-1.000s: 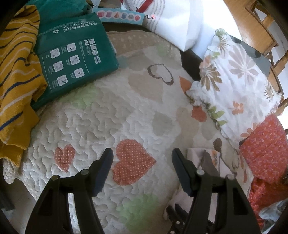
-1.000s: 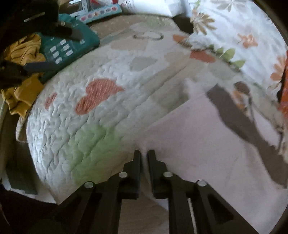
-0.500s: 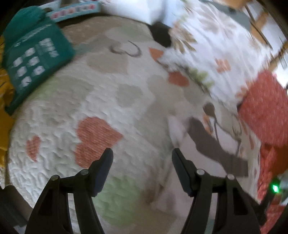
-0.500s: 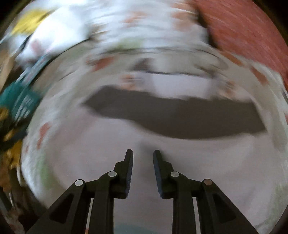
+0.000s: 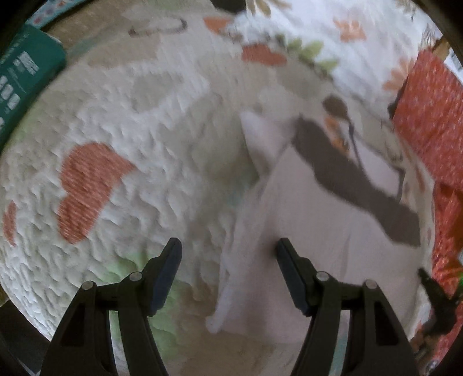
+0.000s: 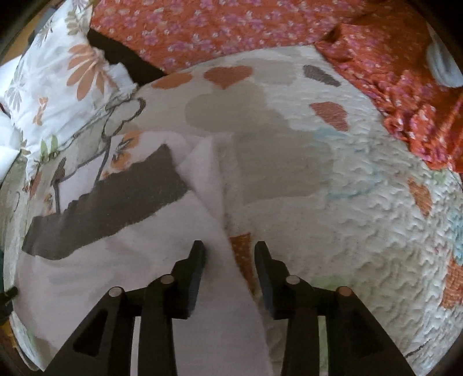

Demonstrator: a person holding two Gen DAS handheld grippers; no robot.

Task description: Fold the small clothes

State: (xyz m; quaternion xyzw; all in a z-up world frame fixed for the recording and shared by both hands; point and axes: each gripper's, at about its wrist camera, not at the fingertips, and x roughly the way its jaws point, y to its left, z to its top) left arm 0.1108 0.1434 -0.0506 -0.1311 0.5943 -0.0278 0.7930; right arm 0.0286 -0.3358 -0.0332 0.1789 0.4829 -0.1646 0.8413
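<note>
In the left wrist view, the green package (image 5: 20, 78) sits at the far left edge of the quilt (image 5: 144, 121), where a second ago it filled much of the upper left. The left gripper (image 5: 228, 272) has swung toward the pale garment (image 5: 312, 225), which now spreads across the right half of that view; its fingers stand wide apart, holding nothing, the right one over the cloth's edge. The garment lies flat on the quilted bed, its dark band (image 5: 356, 185) running diagonally. In the right wrist view, the right gripper (image 6: 230, 269) straddles the garment's (image 6: 144, 254) right edge; its fingers, nearly together a second ago, are now parted and empty. The red floral fabric (image 6: 231, 26) lies bunched beyond.
</note>
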